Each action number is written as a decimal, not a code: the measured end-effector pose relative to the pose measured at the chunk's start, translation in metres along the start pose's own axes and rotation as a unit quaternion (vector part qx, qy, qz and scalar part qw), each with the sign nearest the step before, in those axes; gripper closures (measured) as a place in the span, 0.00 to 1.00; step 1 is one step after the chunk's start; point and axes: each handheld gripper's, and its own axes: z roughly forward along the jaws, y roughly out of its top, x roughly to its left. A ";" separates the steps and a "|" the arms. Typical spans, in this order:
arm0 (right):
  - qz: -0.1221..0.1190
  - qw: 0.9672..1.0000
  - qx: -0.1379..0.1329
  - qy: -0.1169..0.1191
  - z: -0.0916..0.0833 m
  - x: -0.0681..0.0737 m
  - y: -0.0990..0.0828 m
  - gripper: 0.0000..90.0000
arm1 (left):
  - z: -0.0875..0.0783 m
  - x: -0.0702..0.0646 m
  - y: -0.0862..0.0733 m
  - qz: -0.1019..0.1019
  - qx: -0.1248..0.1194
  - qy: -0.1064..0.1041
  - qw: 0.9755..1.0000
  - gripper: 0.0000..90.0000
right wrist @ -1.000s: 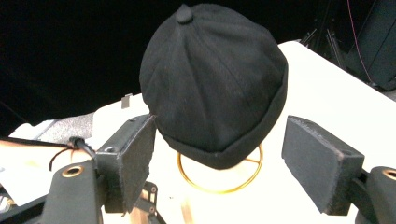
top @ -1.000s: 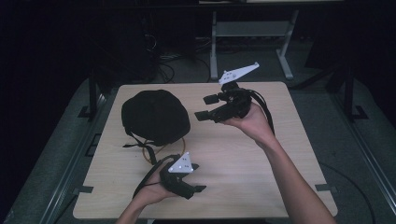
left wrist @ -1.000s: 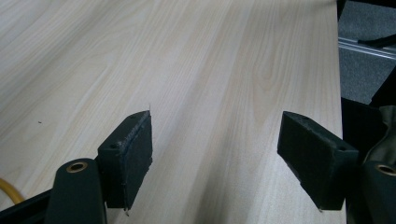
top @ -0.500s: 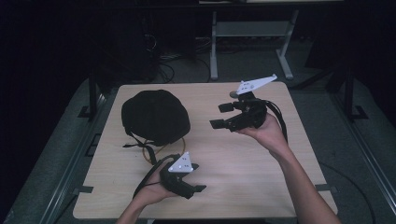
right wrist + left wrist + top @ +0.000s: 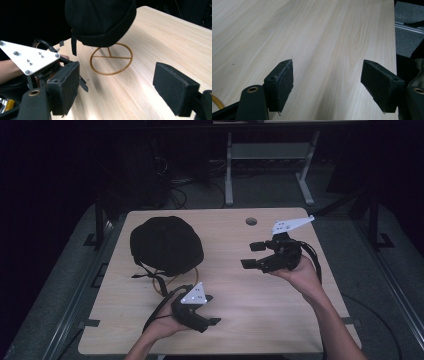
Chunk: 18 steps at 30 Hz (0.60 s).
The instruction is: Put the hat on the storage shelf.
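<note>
A black cap (image 5: 165, 244) sits on a thin gold wire stand whose ring base (image 5: 193, 276) rests on the wooden table (image 5: 280, 315). My left gripper (image 5: 212, 310) lies low near the front edge, just right of the ring, open with nothing between its jaws. My right gripper (image 5: 251, 255) hovers over the table's right half, pointing left toward the cap, also open and empty. In the right gripper view the cap (image 5: 100, 20) and ring base (image 5: 111, 61) lie ahead of my right gripper (image 5: 116, 87), and the left gripper's white plate (image 5: 27, 58) is at the left. The left gripper (image 5: 327, 87) faces bare wood.
A round cable hole (image 5: 251, 221) sits near the table's far edge. Behind the table stand a metal frame (image 5: 230, 170) and loose cables (image 5: 175, 180) on the dark floor. The table's right edge (image 5: 394, 37) is close ahead in the left gripper view.
My right gripper has drifted to the right and toward the near side, away from the cap, staying open. The left gripper and the cap have not moved.
</note>
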 end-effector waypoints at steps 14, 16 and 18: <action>0.034 0.999 -0.003 -0.008 -0.014 -0.012 -0.048 0.22 | 0.000 0.002 0.000 -0.009 0.001 0.002 1.000 0.29; 0.039 0.999 -0.003 -0.011 -0.017 -0.013 -0.053 0.22 | 0.000 0.002 -0.001 -0.009 0.001 0.003 1.000 0.29; 0.043 0.999 -0.002 -0.014 -0.022 -0.013 -0.059 0.22 | 0.000 0.002 -0.001 -0.009 0.001 0.004 1.000 0.29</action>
